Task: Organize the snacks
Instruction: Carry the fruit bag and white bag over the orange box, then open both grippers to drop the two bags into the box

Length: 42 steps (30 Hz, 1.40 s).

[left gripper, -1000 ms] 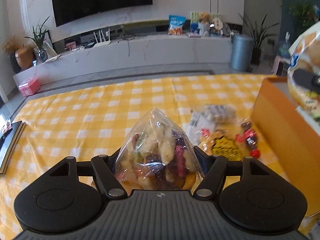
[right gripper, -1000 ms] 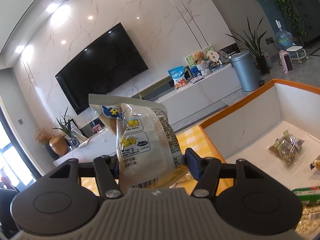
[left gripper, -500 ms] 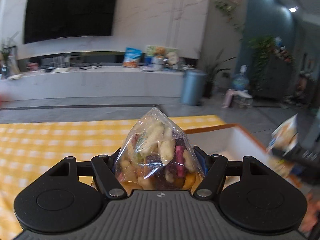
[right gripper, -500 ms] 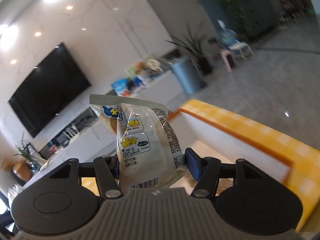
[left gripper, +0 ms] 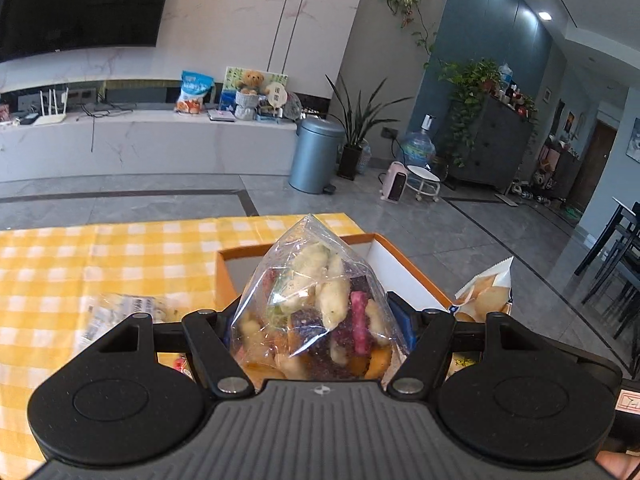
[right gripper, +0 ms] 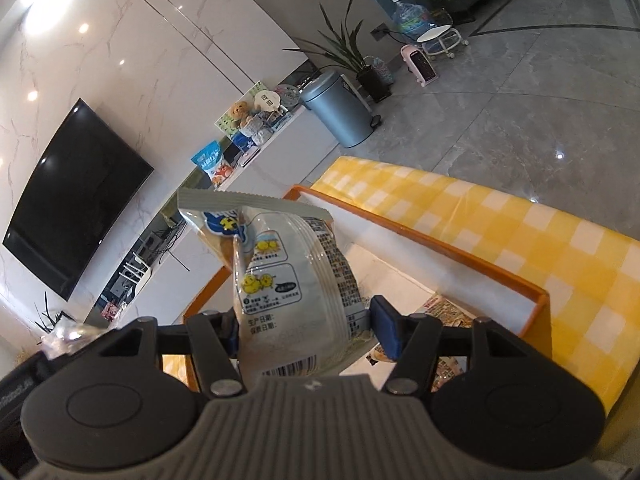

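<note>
Two grippers, two snacks, both in the air! The left gripper (left gripper: 316, 328) has its jaws clamped on a clear bag of mixed chips (left gripper: 316, 300), pale, purple and orange pieces showing through the plastic, its pointed top standing upright. Just beyond it sits the orange box (left gripper: 416, 268), white inside, resting on the desk (left gripper: 100, 256) with its yellow-and-white checked cloth. Left of the box, a pale crinkled packet (left gripper: 120, 312) lies on the cloth, half hidden behind the gripper. Off to the right in the left wrist view, the other bag pokes up beside the box's right wall.

Over to the right gripper (right gripper: 304, 328): its jaws are pinched on a white snack bag (right gripper: 280, 272) with yellow cartoon chicks and a barcode at the bottom, held upright over the orange box. Down inside the box, near the right wall, a printed reddish packet (right gripper: 444, 312) lies on the white floor, partly covered by the blue pad (right gripper: 386, 330).

Far behind, a grey bin (left gripper: 316, 152) stands on the floor by the long white TV bench (left gripper: 140, 144).
</note>
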Available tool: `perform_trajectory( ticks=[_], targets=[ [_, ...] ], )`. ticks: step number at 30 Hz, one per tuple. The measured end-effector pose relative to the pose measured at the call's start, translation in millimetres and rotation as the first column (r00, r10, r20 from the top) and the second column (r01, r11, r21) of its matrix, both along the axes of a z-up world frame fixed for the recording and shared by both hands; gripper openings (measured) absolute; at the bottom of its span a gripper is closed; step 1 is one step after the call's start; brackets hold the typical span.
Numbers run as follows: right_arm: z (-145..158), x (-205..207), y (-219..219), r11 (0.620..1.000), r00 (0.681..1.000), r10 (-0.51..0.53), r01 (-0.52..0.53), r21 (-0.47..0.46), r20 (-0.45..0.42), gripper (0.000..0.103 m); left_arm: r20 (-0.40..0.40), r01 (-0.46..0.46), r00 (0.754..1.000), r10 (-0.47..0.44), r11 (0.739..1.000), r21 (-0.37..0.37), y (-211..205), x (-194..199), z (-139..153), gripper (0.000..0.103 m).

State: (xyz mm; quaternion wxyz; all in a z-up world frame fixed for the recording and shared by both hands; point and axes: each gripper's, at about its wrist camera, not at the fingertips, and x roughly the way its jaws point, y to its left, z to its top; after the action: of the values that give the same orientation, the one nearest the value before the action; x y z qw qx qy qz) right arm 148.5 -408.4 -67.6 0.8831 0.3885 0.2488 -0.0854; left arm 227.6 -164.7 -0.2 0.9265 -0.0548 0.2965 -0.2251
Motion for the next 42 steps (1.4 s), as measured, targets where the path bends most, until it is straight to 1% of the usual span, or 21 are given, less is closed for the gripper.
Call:
perform_trajectory(
  ticks=[3,5,7,11,16,18,19,20,22,23,24,27,29,32,34,35,36,38,39,40,42],
  targets=[
    [0,2,0,1.000,1.000,-0.012,0.012,-0.007,-0.010,0.060,0.028,0.002,1.000,-0.001,1.000,-0.014,-3,-8,-4,0.079],
    [0,7,5,0.999,0.999,-0.014,0.013,-0.036,-0.029,0.060,0.063,0.006,0.998,-0.005,1.000,-0.006,-4,-16,-6,0.079],
    [-2,13,10,0.998,0.998,-0.021,0.017,-0.063,-0.053,0.060,0.078,0.009,0.997,-0.008,1.000,-0.015,-6,-21,-6,0.079],
    [-9,24,23,0.993,0.994,-0.007,-0.006,-0.117,-0.108,0.061,0.066,0.007,0.998,-0.005,0.999,-0.033,-3,-23,-7,0.079],
    [-14,30,29,0.992,0.988,0.070,-0.084,-0.099,-0.137,0.062,0.059,-0.017,0.998,0.018,1.000,-0.025,-3,-24,-1,0.079],
    [-15,33,32,0.989,0.984,0.088,-0.105,-0.107,-0.156,0.066,0.068,-0.020,0.997,0.022,1.000,-0.021,-5,-27,1,0.079],
    [-15,34,33,0.987,0.983,0.100,-0.118,-0.111,-0.156,0.076,0.072,-0.019,0.997,0.021,1.000,-0.017,-6,-28,2,0.079],
    [-14,33,35,0.986,0.983,0.111,-0.127,-0.108,-0.147,0.084,0.075,-0.019,0.997,0.020,1.000,-0.016,-7,-29,3,0.079],
    [-9,29,35,0.987,0.986,0.123,-0.133,-0.087,-0.117,0.092,0.079,-0.015,0.997,0.015,1.000,-0.005,-13,-29,5,0.079],
    [-5,26,35,0.988,0.987,0.121,-0.130,-0.079,-0.103,0.094,0.077,-0.012,0.997,0.012,1.000,-0.003,-17,-26,5,0.079],
    [-2,22,34,0.990,0.990,0.109,-0.116,-0.078,-0.085,0.094,0.072,-0.010,0.997,0.010,1.000,-0.005,-21,-22,6,0.079],
    [7,11,32,0.991,0.999,0.025,-0.031,-0.128,-0.047,0.095,0.068,-0.005,0.998,0.005,1.000,-0.007,-28,-12,7,0.079],
    [12,3,28,0.990,0.999,-0.030,0.028,-0.141,-0.018,0.096,0.057,0.007,0.998,-0.006,1.000,-0.019,-32,-7,4,0.080],
    [17,-5,21,0.976,0.995,-0.095,0.091,-0.198,-0.011,0.096,-0.009,0.023,1.000,-0.023,0.999,-0.041,-34,4,-4,0.080],
    [17,-8,16,0.967,0.990,-0.139,0.133,-0.216,-0.013,0.096,-0.034,0.021,0.999,-0.021,0.999,-0.026,-37,9,-11,0.080],
    [17,-11,12,0.970,0.988,-0.153,0.151,-0.192,0.004,0.096,-0.027,0.016,1.000,-0.016,1.000,-0.011,-40,9,-15,0.080],
    [16,-15,6,0.976,0.987,-0.159,0.161,-0.146,0.028,0.096,-0.019,0.013,1.000,-0.013,1.000,0.011,-43,9,-19,0.080],
    [16,-20,-4,0.989,0.987,-0.143,0.146,-0.039,0.076,0.096,-0.013,0.014,1.000,-0.014,0.998,0.062,-52,8,-25,0.080],
    [17,-21,-6,0.991,0.987,-0.130,0.132,-0.009,0.096,0.096,-0.014,0.012,1.000,-0.011,0.997,0.077,-55,7,-27,0.080],
    [19,-22,-6,0.992,0.987,-0.122,0.123,-0.004,0.107,0.096,-0.017,0.013,1.000,-0.011,0.996,0.088,-58,7,-28,0.080],
    [21,-21,-3,0.992,0.988,-0.118,0.122,-0.035,0.101,0.096,-0.023,0.027,0.999,-0.025,0.994,0.106,-62,7,-31,0.080]
  ],
)
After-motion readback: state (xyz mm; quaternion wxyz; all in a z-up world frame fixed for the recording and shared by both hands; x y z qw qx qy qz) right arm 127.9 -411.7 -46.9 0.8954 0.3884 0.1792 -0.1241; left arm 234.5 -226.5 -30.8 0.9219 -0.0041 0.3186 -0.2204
